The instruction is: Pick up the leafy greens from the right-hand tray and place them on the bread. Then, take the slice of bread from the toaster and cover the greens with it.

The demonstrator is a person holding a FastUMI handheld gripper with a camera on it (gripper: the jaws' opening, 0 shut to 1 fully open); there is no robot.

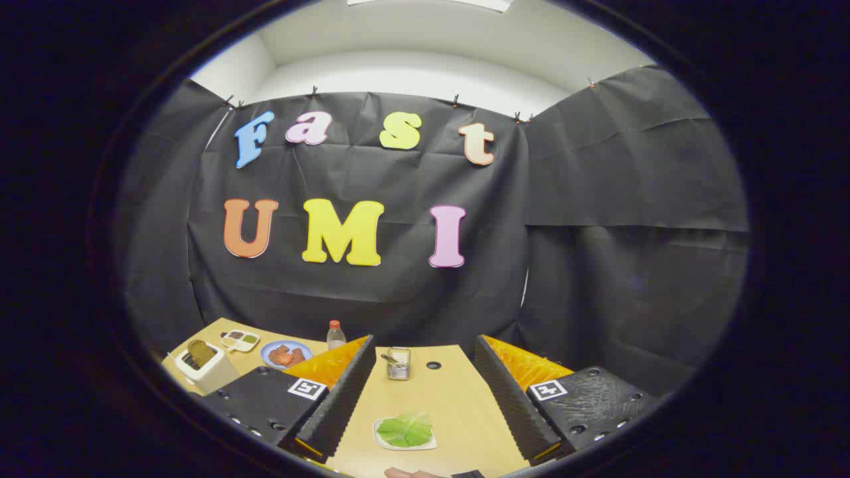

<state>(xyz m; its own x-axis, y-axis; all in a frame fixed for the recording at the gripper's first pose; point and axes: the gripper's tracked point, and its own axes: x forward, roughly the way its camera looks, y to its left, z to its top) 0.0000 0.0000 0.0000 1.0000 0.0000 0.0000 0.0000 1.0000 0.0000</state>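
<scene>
Between the spread fingers of the gripper point(418, 398), low on the wooden table point(458, 398), lies a small white tray point(384, 443) with the leafy greens point(405, 429) resting flat on it; the fingers stand wide apart on either side, holding nothing, well above the leaf. Beyond the tray, also in the gap between the fingers, sits a metal tin point(398, 363) with something poking out of it, and a dark round hole point(433, 365) in the tabletop just beside it. Off past the left finger: a white toaster point(202, 368) with a slice of bread point(200, 352) standing in its slot, a small compartment dish point(240, 340), a blue plate point(269, 352) carrying reddish-brown food I cannot identify for certain, and a bottle point(336, 334) with a red cap. Judging from this, the pick has not begun. Risks: the greens look thin and limp, so a shallow pinch may slip off, while a deep one may catch the tray's rim and drag or lift it along. Carrying the leaf across to the left, the toaster and bottle stand near the path and could be clipped.
</scene>
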